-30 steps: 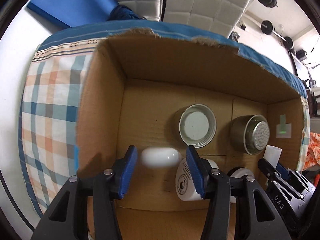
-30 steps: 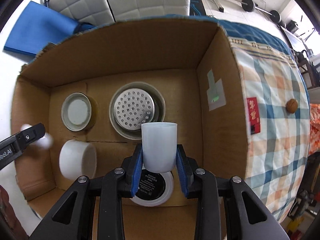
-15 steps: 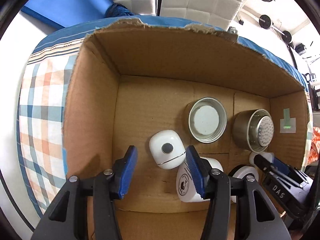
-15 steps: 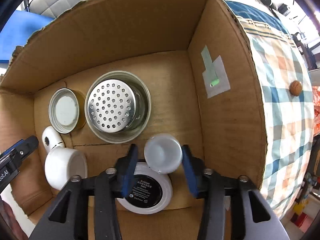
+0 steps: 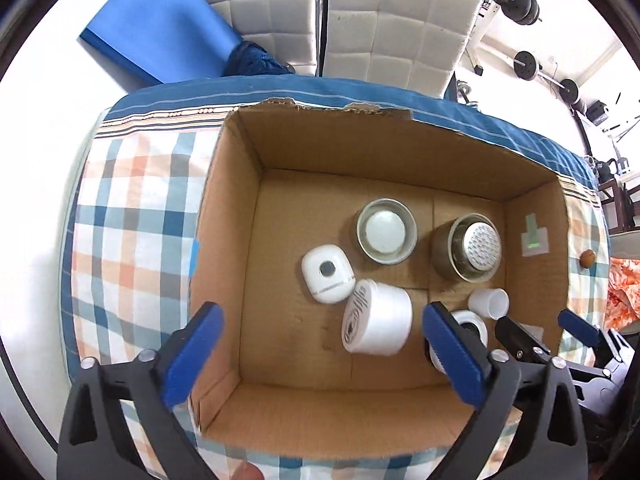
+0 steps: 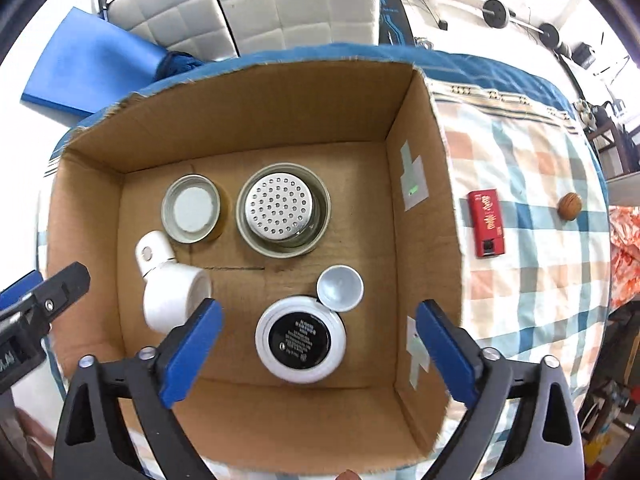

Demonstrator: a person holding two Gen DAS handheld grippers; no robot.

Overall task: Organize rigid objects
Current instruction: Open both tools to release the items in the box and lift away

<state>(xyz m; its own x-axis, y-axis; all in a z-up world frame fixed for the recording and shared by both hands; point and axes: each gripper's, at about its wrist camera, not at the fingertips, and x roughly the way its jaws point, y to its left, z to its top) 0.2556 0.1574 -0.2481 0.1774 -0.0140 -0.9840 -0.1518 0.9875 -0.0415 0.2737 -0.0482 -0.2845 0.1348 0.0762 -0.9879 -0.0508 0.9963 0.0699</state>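
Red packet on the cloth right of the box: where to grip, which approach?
Take the red packet across its two long edges, coming straight down. It lies flat on the checked cloth, narrow and long, clear of the cardboard box wall and the walnut, so both sides look free.

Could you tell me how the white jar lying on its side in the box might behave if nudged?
The white jar lies on its rounded wall, so it would probably roll. Its smooth plastic looks slippery and light. It appears to touch the white device, which may block rolling that way.

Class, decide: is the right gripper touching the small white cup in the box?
Apart. The right wrist view shows the right gripper open, its pads clear of the small white cup.
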